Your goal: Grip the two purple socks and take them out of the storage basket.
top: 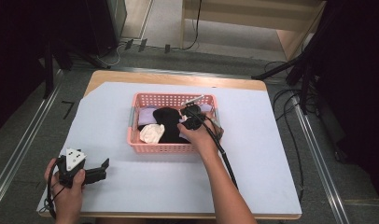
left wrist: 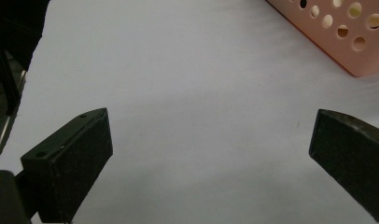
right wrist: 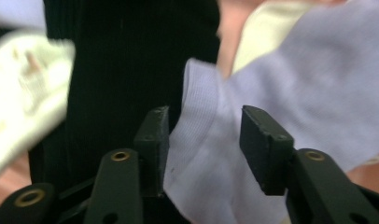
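Note:
A pink perforated basket (top: 164, 148) stands mid-table and holds a black garment (top: 166, 122), a cream cloth (top: 151, 134) and a lavender cloth (top: 143, 114). My right gripper (top: 191, 116) reaches down into the basket's right half. In the right gripper view its jaws (right wrist: 204, 123) stand apart, with the ribbed edge of the lavender cloth (right wrist: 290, 74) between them and not pinched. The black garment (right wrist: 122, 60) and cream cloth (right wrist: 24, 88) lie to the left. My left gripper (top: 103, 170) rests at the front left, open (left wrist: 211, 126) over bare sheet.
A white sheet (top: 253, 154) covers most of the wooden table. The basket's corner (left wrist: 346, 42) lies ahead and to the right of the left gripper. The right gripper's cable (top: 227, 161) trails along the forearm. Floor rails and cables flank the table.

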### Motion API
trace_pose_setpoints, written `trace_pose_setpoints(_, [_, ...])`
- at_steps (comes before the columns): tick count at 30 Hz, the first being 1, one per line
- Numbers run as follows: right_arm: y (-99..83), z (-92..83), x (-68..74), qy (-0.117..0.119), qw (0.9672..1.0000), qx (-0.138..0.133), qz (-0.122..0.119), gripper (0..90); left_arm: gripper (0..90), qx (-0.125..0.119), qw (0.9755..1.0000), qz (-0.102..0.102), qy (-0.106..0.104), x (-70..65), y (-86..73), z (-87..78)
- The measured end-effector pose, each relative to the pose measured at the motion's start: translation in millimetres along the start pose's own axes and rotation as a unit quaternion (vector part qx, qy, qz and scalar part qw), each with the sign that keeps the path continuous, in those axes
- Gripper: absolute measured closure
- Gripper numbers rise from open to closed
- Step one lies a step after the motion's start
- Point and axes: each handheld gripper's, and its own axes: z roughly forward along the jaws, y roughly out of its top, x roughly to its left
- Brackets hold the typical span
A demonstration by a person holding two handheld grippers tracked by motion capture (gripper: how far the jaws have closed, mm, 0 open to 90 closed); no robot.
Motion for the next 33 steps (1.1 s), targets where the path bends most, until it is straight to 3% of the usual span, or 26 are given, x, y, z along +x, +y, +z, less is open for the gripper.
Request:
trace_pose_setpoints(6, [1.1, 5.6, 2.8, 0.002, 0.9993, 0.036, -0.009, 55.5, 0.3, 0.000, 1.0000, 0.000, 0.000, -0.4, 0.0, 0.0])
trace_pose_setpoints(7, [1.1, 6.4, 2.4, 0.005, 0.9991, 0.041, -0.006, 64.2, 0.3, 0.000, 1.0000, 0.000, 0.000, -0.5, 0.0, 0.1])
trace_pose_setpoints(9, [0.9, 6.3, 1.8, 0.006, 0.9991, 0.041, -0.007, 69.5, 0.3, 0.001, 1.0000, 0.000, 0.000, -0.5, 0.0, 0.0])
trace_pose_setpoints(12, [-2.3, 2.1, -0.6, 0.012, 0.9997, 0.020, -0.003, 84.5, 0.3, 0.000, 1.0000, 0.000, 0.000, -0.5, 0.0, 0.3])
trace_pose_setpoints(15, [-3.6, -1.7, -2.2, 0.018, 0.9998, 0.008, 0.002, 87.0, 0.3, 0.001, 1.0000, 0.000, -0.001, -0.4, 0.1, 0.2])
trace_pose_setpoints(17, [-5.3, -15.2, -3.9, 0.031, 0.9992, -0.024, 0.009, 88.0, 0.3, 0.000, 1.0000, 0.001, 0.000, -0.7, 0.0, 0.6])
trace_pose_setpoints(19, [-5.7, -21.5, -3.6, 0.036, 0.9986, -0.036, 0.009, 88.1, 0.3, 0.000, 1.0000, 0.002, 0.001, -0.8, 0.1, 0.8])
trace_pose_setpoints(20, [-6.4, -36.1, -1.8, 0.054, 0.9968, -0.059, 0.005, 88.1, 0.3, 0.001, 1.0000, 0.003, 0.001, -1.0, 0.1, 1.0])
trace_pose_setpoints(22, [-7.1, -43.8, -0.2, 0.067, 0.9952, -0.070, 0.003, 88.1, 0.3, 0.003, 1.0000, 0.006, 0.002, -0.9, 0.3, 0.9])
trace_pose_setpoints(23, [-9.1, -59.3, 4.5, 0.105, 0.9899, -0.095, -0.010, 88.0, 0.3, 0.005, 1.0000, 0.006, 0.003, -1.4, 0.3, 0.9])
trace_pose_setpoints(24, [-9.9, -64.1, 6.4, 0.123, 0.9873, -0.100, -0.013, 88.0, 0.3, 0.004, 1.0000, 0.007, 0.003, -1.4, 0.3, 0.8])
trace_pose_setpoints(25, [-9.9, -64.1, 6.4, 0.123, 0.9873, -0.100, -0.013, 88.0, 0.3, 0.004, 1.0000, 0.007, 0.003, -1.4, 0.3, 0.8])
trace_pose_setpoints(26, [-11.3, -73.1, 9.8, 0.159, 0.9810, -0.109, -0.026, 87.8, 0.3, 0.005, 1.0000, 0.006, 0.003, -1.5, 0.3, 0.6])
trace_pose_setpoints(27, [-11.7, -74.8, 10.1, 0.161, 0.9803, -0.111, -0.027, 87.7, 0.3, 0.003, 1.0000, 0.007, 0.003, -1.6, 0.2, 0.7])
trace_pose_setpoints(28, [-11.7, -74.8, 10.1, 0.161, 0.9803, -0.111, -0.027, 87.7, 0.3, 0.003, 1.0000, 0.007, 0.003, -1.6, 0.2, 0.7])
trace_pose_setpoints(29, [-11.1, -70.5, 5.2, 0.132, 0.9846, -0.112, -0.025, 87.2, 0.3, 0.003, 1.0000, 0.008, 0.004, -1.7, 0.1, 0.7])
trace_pose_setpoints(30, [-11.1, -70.5, 5.2, 0.132, 0.9846, -0.112, -0.025, 87.2, 0.3, 0.003, 1.0000, 0.009, 0.003, -1.7, 0.1, 0.5])
trace_pose_setpoints(32, [-10.2, -57.6, -6.1, 0.077, 0.9912, -0.107, -0.007, 84.1, 0.3, 0.002, 0.9999, 0.009, 0.003, -1.7, 0.1, 0.5])
trace_pose_setpoints(33, [-10.0, -47.5, -14.5, 0.028, 0.9933, -0.112, 0.001, 80.5, 0.3, 0.002, 0.9999, 0.009, 0.004, -1.8, 0.1, 0.6])
